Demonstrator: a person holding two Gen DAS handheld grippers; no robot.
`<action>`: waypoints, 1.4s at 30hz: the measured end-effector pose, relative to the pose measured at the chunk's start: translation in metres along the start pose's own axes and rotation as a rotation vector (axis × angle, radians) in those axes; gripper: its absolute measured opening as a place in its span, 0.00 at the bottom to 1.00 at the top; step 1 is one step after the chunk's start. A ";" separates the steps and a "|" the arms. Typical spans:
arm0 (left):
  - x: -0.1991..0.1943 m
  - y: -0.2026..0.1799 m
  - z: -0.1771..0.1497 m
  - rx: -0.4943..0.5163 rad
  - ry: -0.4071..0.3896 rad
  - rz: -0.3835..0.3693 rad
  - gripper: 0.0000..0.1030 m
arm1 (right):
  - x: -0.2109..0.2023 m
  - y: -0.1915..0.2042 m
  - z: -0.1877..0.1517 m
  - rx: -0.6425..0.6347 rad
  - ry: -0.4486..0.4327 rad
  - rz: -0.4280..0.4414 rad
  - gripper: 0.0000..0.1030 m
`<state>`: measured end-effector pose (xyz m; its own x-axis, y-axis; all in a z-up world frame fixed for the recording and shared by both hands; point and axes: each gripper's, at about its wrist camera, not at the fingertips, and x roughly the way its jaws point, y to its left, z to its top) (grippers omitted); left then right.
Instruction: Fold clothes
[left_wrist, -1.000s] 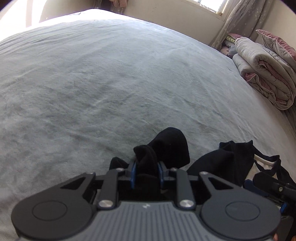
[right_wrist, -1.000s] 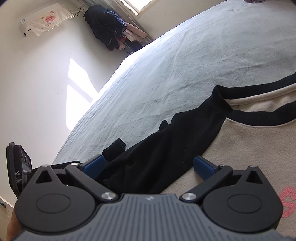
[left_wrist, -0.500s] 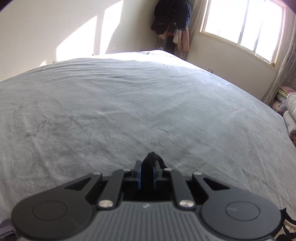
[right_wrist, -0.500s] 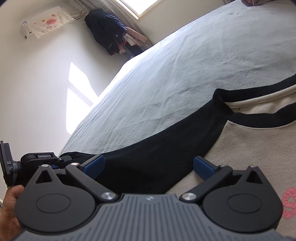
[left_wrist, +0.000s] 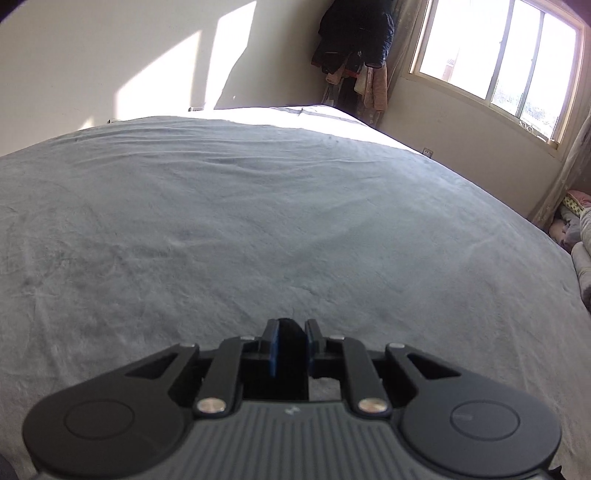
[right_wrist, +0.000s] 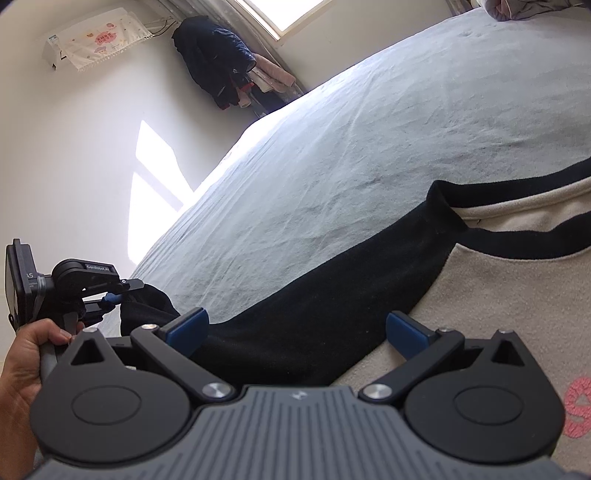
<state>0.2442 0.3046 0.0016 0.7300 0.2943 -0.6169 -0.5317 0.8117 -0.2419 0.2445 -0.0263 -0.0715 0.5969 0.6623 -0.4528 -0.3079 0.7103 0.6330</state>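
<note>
Item one: the garment (right_wrist: 498, 295), a cream-bodied top with black sleeves, a black neckband and pink print at its lower right. We find it lying on the bed (right_wrist: 369, 147), spread over the near right part of the grey cover, with the neckband towards the far side. Its black sleeve (right_wrist: 295, 332) runs leftward from the shoulder, across the cover, to the left gripper.

Item two: the left gripper (left_wrist: 290, 345). We record it as clenched on the sleeve's end: black cloth fills the narrow gap between its blue pads (left_wrist: 272, 347) and shows just above them. Its jaws have just eased a little wider, with the cloth still between them. From the right wrist view we see this gripper (right_wrist: 110, 299) at the far left, raised above the bed's near edge, the bunched sleeve end hanging from its tip, and a hand (right_wrist: 26, 362) wrapped round its handle.

Item three: the right gripper (right_wrist: 295, 328). We record it as released: its two blue pads (right_wrist: 186, 328) stand wide apart over the garment, one above the black sleeve, the other above the cream body. We cannot tell whether they touch the cloth.

Item four: surroundings. We note dark coats (left_wrist: 354, 40) hung in the far corner, a bright window (left_wrist: 498, 59) on the right wall, folded quilts (left_wrist: 583, 240) at the bed's right edge, and a covered wall unit (right_wrist: 99, 37) high on the wall.
</note>
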 end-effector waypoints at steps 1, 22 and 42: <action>0.001 -0.003 0.000 -0.012 0.016 -0.076 0.25 | 0.000 0.000 0.000 0.001 0.000 0.001 1.00; 0.003 0.084 -0.027 -0.265 0.075 -0.088 0.54 | 0.000 -0.002 0.000 -0.004 -0.003 0.002 1.00; 0.037 -0.004 -0.028 -0.059 0.113 -0.355 0.46 | 0.002 -0.004 -0.001 -0.017 -0.010 0.004 1.00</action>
<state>0.2612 0.2983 -0.0420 0.8228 -0.0603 -0.5651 -0.2805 0.8217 -0.4961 0.2461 -0.0275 -0.0762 0.6026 0.6631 -0.4440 -0.3232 0.7115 0.6240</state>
